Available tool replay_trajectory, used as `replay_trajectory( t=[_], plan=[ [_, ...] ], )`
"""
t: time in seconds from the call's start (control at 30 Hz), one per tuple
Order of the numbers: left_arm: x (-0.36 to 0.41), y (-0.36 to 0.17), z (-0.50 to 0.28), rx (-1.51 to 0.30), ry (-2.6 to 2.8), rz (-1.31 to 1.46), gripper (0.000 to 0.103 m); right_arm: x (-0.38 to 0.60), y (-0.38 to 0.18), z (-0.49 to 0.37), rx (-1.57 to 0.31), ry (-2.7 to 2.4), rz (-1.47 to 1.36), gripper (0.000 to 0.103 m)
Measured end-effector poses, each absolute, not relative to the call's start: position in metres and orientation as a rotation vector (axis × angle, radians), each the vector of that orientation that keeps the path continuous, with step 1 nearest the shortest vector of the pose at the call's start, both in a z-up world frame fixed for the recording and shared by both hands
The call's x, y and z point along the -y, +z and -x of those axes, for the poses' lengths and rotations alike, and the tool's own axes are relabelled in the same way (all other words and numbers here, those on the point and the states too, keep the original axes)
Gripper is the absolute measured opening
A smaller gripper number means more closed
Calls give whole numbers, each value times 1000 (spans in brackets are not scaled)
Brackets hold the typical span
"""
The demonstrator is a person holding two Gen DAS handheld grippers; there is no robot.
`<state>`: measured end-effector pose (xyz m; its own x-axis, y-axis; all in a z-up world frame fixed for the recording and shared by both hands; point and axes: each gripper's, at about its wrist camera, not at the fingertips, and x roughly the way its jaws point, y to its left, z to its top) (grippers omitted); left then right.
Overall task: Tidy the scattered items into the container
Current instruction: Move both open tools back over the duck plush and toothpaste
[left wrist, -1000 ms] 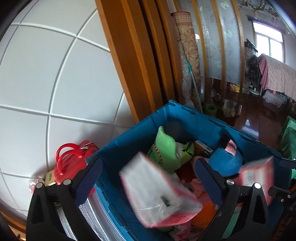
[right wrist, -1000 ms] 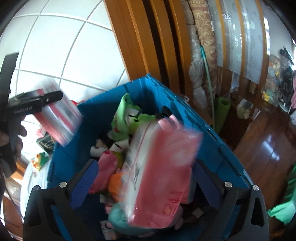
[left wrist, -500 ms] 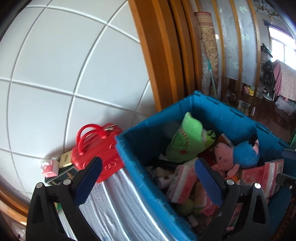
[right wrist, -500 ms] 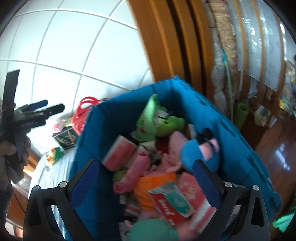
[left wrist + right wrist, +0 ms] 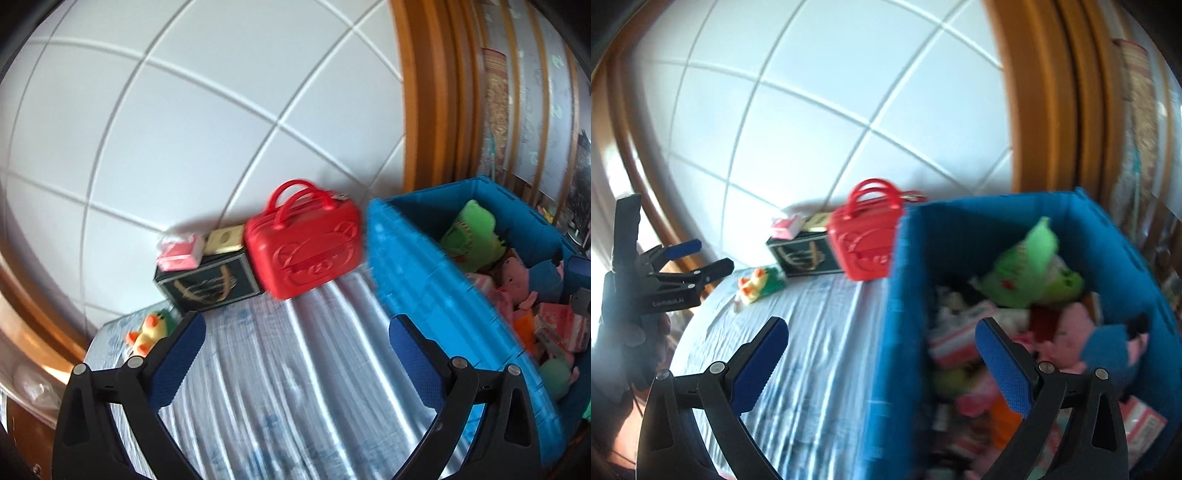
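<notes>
At nine o'clock in the right wrist view we see our left gripper, black with blue-padded fingers spread apart and holding nothing; white lettering runs along its body, too blurred for us to read. In its own view the left gripper shows the same wide gap over the blue-patterned cloth of the desk.

Four loose things sit on that desk along the white tiled wall. At ten o'clock lies one yellow and green plush duck. Toward eleven stands one black box with gold script, its writing illegible to us, and on top rests one small pink packet. At twelve leans one red hard-shell handbag embossed with a bear face, touching the black box.

At three o'clock stands the blue plastic crate, piled with plush toys, one green plush frog on top. Our right gripper hangs wide open and empty, straddling the crate's near wall.
</notes>
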<state>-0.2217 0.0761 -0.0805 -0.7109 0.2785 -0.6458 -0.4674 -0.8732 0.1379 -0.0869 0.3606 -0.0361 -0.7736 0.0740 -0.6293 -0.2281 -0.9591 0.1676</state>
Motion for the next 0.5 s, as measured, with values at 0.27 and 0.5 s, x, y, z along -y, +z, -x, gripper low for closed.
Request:
replay_trajectory(
  t=[0.27, 0.5],
  plan=[
    [70, -126, 253, -435, 2592, 971, 102, -237, -65, 158, -331, 2761, 1086, 103],
    [178, -178, 285, -462, 2632, 1030, 102, -144, -114, 231, -320, 2725, 1177, 103]
  ],
)
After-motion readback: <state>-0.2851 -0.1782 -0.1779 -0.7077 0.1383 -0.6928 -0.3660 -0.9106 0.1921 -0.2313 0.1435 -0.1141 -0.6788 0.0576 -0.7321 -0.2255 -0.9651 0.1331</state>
